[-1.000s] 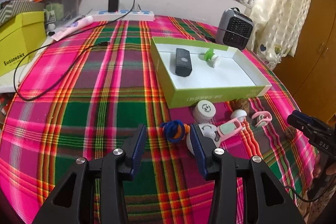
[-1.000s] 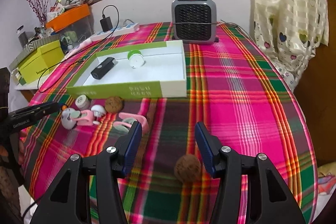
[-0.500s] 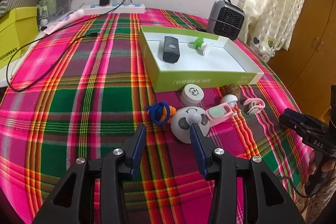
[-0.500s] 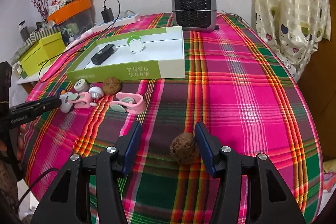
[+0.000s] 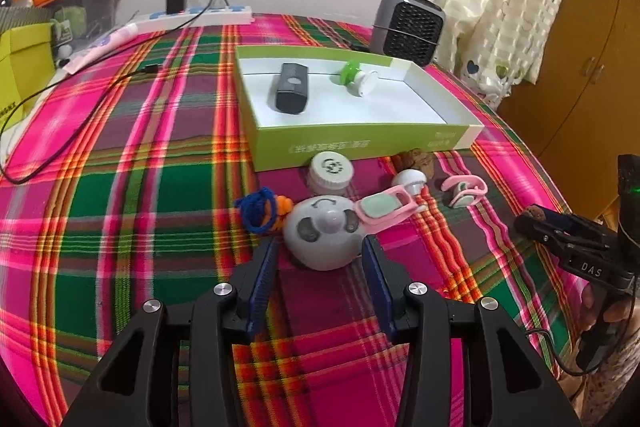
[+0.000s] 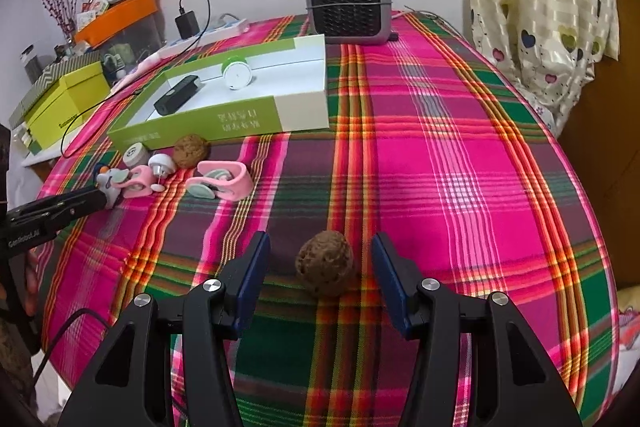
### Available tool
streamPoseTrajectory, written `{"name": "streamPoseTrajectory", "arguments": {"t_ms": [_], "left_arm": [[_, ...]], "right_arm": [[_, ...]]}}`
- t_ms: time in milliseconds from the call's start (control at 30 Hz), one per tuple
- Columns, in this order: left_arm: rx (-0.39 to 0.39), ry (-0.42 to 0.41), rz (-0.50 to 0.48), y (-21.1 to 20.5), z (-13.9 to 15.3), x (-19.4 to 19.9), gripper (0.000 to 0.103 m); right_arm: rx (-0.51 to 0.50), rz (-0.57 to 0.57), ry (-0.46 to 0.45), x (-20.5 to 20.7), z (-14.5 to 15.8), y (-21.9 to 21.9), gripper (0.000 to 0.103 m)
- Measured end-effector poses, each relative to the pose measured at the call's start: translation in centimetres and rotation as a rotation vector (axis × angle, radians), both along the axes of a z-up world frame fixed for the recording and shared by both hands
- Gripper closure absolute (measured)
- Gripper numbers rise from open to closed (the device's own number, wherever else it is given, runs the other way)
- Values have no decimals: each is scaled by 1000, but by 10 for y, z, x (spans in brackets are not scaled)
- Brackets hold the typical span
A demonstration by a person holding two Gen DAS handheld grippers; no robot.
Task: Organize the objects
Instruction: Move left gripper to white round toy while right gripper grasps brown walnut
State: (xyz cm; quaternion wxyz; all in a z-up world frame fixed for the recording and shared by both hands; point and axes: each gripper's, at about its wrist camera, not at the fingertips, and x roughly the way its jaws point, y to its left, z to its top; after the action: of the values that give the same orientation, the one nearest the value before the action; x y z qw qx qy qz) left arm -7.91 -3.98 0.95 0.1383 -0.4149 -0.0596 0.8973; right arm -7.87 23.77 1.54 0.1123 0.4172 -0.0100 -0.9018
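Between the left gripper's (image 5: 318, 253) spread jaws sits the grey toy (image 5: 322, 237), not yet touched, pads clear on both sides. Over on the other side, the right gripper (image 6: 320, 259) is released too, jaws wide, with a walnut (image 6: 325, 262) squarely in the gap. So this reads as the approach step: both tools lined up, neither one pinching yet.

Next move, I'd say, is a squeeze on each. The toy is round and smooth, so the pads want its widest part or it could squirt forward into the pink clip (image 5: 384, 207) just ahead. The walnut is knobbly and should hold.

Farther ahead of the left jaws, the green box (image 5: 360, 143) lies open with a black case (image 5: 291, 93) and a green-white spool (image 5: 360, 79) already inside; that looks like the destination. A white cap (image 5: 331, 169), a blue cord (image 5: 258, 211) and a second walnut (image 6: 191, 151) wait near it.

The bench wears a loud pink-and-green plaid cloth (image 6: 440, 155). A small heater (image 6: 347, 5) stands at the far edge under a barred window, curtain (image 6: 540, 7) to the right.
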Motion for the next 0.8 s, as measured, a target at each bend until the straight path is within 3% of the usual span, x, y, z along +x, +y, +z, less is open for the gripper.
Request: {"name": "streamPoseTrajectory", "arguments": {"t_ms": [467, 667, 800], "left_arm": [[-12, -2, 4, 10, 0, -13, 59], [10, -5, 8, 9, -1, -16, 60], [17, -2, 19, 7, 0, -15, 61]], "right_arm": [[29, 15, 16, 5, -1, -7, 50], [27, 15, 19, 4, -1, -7, 55], [28, 14, 19, 5, -1, -8, 64]]}}
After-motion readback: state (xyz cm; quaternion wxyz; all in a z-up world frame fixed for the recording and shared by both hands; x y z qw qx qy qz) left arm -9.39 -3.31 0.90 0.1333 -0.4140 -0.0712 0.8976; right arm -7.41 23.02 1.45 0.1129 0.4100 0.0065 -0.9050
